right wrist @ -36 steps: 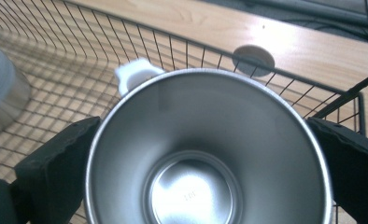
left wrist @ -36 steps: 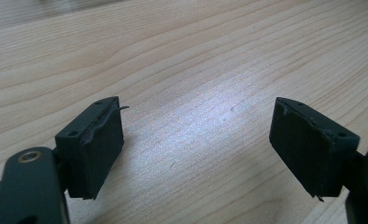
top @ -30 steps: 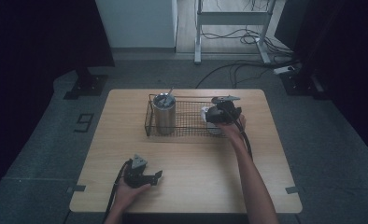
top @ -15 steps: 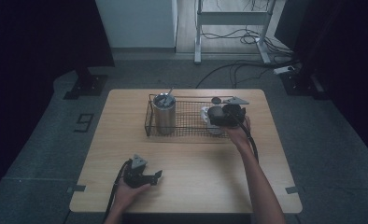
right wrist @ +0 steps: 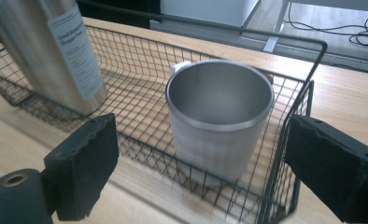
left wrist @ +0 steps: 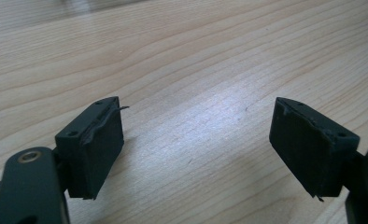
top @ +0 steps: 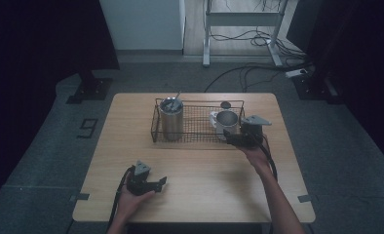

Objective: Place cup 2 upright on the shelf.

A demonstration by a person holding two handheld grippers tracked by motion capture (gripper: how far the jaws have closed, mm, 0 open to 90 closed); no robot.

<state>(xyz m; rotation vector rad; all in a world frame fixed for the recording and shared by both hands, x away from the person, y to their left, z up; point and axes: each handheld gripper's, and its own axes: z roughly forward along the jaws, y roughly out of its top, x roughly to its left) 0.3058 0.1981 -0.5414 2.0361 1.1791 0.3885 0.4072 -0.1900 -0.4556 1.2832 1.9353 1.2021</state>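
Note:
A steel mug point(top: 226, 122) point(right wrist: 219, 116) with a white handle stands upright at the right end of a black wire basket point(top: 200, 102) point(right wrist: 275, 42). A tall steel tumbler point(top: 171, 118) point(right wrist: 56, 51) stands at the basket's left end. My right gripper point(top: 234, 138) point(right wrist: 205, 186) hovers just outside the basket's near right corner and faces the mug. It is open, its jaws have just been closing, and nothing is between them. My left gripper point(top: 158, 184) point(left wrist: 196, 154) rests low near the table's front edge, open over bare wood.
The wooden table point(top: 204, 170) carries a small dark round object point(top: 225, 105) behind the basket. Cables trail from both grippers toward the front edge. Grey floor surrounds the table, with a metal stand point(top: 241, 19) and cords beyond it.
My right gripper has drawn back from over the mug to the basket's near right corner, and the mug now shows uncovered. The left gripper has stayed put.

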